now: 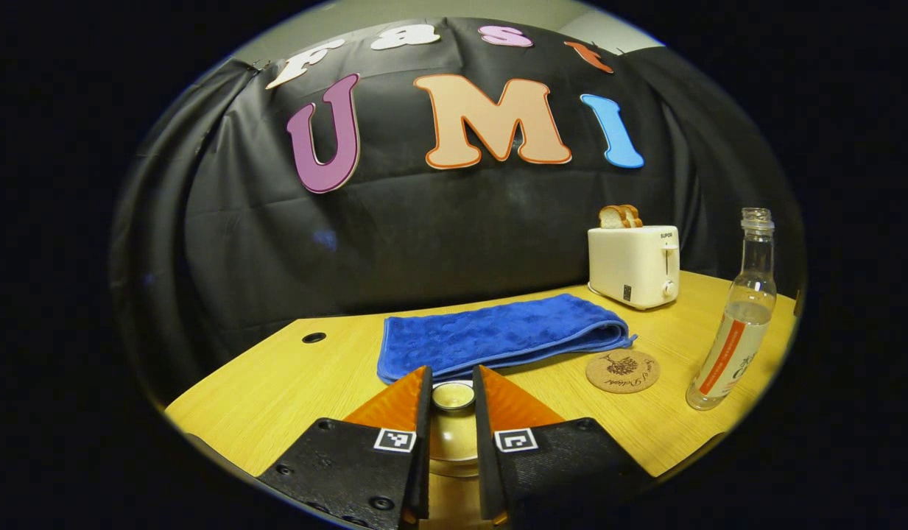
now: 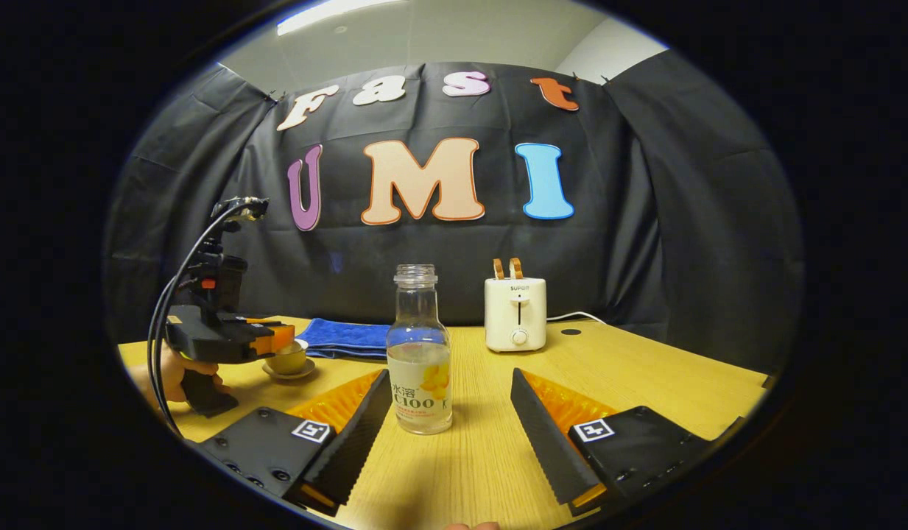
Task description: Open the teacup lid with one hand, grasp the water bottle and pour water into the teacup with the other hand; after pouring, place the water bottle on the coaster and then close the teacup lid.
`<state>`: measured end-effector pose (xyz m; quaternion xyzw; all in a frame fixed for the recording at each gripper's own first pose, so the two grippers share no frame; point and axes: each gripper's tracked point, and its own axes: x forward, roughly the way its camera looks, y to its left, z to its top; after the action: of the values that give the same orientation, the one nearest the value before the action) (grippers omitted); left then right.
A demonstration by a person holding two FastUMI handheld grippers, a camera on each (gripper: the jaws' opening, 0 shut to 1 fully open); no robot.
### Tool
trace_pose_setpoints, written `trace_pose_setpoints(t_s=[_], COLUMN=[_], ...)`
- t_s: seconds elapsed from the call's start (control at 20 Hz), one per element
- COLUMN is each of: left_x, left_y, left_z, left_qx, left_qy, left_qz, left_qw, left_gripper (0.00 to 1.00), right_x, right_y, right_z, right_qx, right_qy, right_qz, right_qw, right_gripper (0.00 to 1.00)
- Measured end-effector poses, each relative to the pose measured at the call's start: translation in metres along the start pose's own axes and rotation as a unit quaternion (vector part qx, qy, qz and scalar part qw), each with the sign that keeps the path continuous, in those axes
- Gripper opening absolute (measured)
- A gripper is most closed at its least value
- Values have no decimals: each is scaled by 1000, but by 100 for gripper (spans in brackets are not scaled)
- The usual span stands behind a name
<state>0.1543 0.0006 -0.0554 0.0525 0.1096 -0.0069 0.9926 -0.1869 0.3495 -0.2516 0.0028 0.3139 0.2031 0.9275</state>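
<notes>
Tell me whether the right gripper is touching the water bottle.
Apart. The right gripper view shows the right gripper open, bare table between each finger and the water bottle.

From the right gripper view I see my right gripper [image 2: 449, 419] with its fingers spread wide, the uncapped water bottle [image 2: 419, 353] standing upright between them, touching neither. Toward the tabletop's [image 2: 645, 383] left edge, my left gripper [image 2: 280, 338], held by a hand [image 2: 175, 374], sits at the teacup [image 2: 287, 360] on its saucer [image 2: 291, 374]. A blue towel [image 2: 343, 337] and a white toaster [image 2: 515, 314] lie along the far edge.
</notes>
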Motion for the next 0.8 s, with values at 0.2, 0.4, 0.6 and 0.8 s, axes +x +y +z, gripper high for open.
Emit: trace_pose_setpoints(t_s=[0.2, 0.4, 0.6, 0.8], left_x=[-14, -40, -65, -83], left_y=[-3, -4, 1, 5], left_z=[9, 12, 11, 10], left_qx=[20, 18, -1, -11], left_qy=[-29, -49, -57, -58], left_qz=[0, 1, 5, 6], left_qw=[999, 999, 998, 998], left_gripper=[24, 24, 24, 24], right_x=[12, 31, 49, 66], right_y=[5, 12, 21, 27], right_z=[-1, -6, -9, -11], right_qx=[0, 0, -1, 0], right_qy=[2, 14, 22, 28], right_qz=[5, 7, 14, 15], right_qw=[1000, 1000, 1000, 999], right_gripper=[100, 100, 100, 100])
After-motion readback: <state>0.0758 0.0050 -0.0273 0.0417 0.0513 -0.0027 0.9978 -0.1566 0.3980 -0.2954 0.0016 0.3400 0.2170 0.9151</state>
